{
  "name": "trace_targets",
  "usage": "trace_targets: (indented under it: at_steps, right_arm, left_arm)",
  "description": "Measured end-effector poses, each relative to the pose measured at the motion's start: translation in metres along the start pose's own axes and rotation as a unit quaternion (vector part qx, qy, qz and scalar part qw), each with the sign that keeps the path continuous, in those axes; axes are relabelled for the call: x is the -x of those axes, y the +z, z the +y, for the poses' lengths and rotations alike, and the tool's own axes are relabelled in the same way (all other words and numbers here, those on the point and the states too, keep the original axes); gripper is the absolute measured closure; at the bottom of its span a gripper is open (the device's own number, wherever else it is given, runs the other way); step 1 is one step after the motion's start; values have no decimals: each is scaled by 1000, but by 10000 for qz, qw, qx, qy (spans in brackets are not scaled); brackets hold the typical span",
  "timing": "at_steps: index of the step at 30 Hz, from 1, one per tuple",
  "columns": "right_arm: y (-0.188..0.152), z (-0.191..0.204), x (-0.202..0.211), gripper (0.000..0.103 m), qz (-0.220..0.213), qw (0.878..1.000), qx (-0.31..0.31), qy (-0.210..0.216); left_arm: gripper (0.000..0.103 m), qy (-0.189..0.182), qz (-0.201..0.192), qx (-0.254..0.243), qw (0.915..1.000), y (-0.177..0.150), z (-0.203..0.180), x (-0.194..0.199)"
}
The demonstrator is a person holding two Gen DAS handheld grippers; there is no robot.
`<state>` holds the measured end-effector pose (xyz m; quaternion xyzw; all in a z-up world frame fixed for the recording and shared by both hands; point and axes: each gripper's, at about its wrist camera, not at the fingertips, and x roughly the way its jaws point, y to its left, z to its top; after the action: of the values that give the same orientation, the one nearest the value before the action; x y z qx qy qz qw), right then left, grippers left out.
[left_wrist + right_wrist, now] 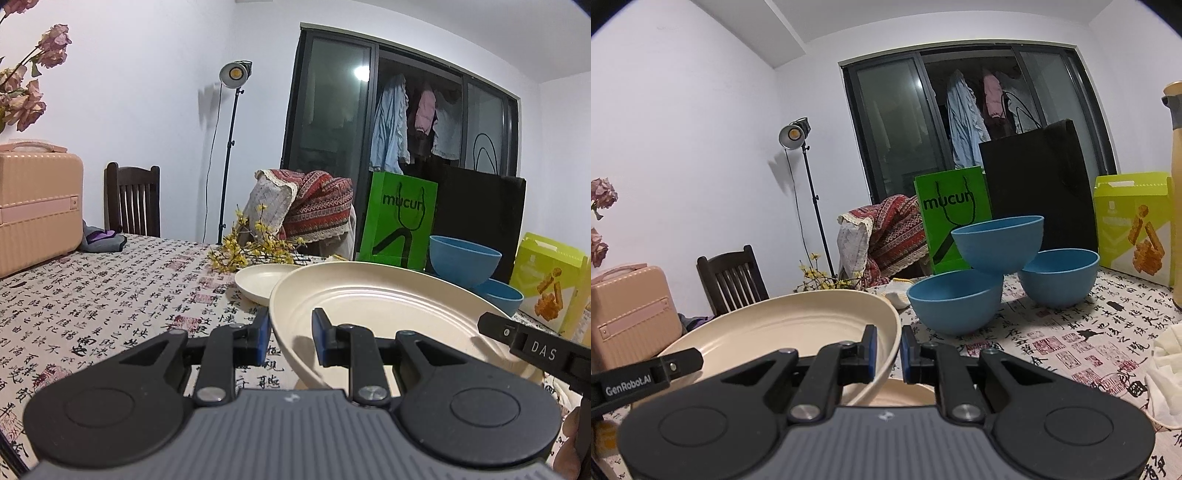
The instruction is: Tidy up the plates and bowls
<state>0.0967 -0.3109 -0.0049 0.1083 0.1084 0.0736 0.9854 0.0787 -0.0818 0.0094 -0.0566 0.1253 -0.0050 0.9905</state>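
Observation:
A large cream plate [369,302] hangs just above the patterned tablecloth, gripped at two opposite edges. My left gripper [290,334] is shut on its left rim, and my right gripper [888,345] is shut on its right rim [783,325]. A finger of the right gripper [496,328] shows at the plate's far side, and a finger of the left gripper [679,363] shows likewise. A second cream plate [905,391] lies under the held one. A smaller cream plate [258,280] sits behind. Two blue bowls [956,306] [1060,277] carry a third [997,243] on top.
Behind the bowls stand a green paper bag [953,218], a black bag [1038,184] and a yellow-green box [1134,229]. A pink case [37,206] and yellow flowers [243,247] sit to the left. A white cloth [1167,369] lies at the right edge.

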Motion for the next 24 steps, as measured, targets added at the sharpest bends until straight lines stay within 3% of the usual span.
trace_targets:
  at_steps: [24]
  right_arm:
    - [-12,-19,-3,90,200,9997,-70,-141]
  left_arm:
    - [79,-29,324,-212,9992,-19,-14,-14]
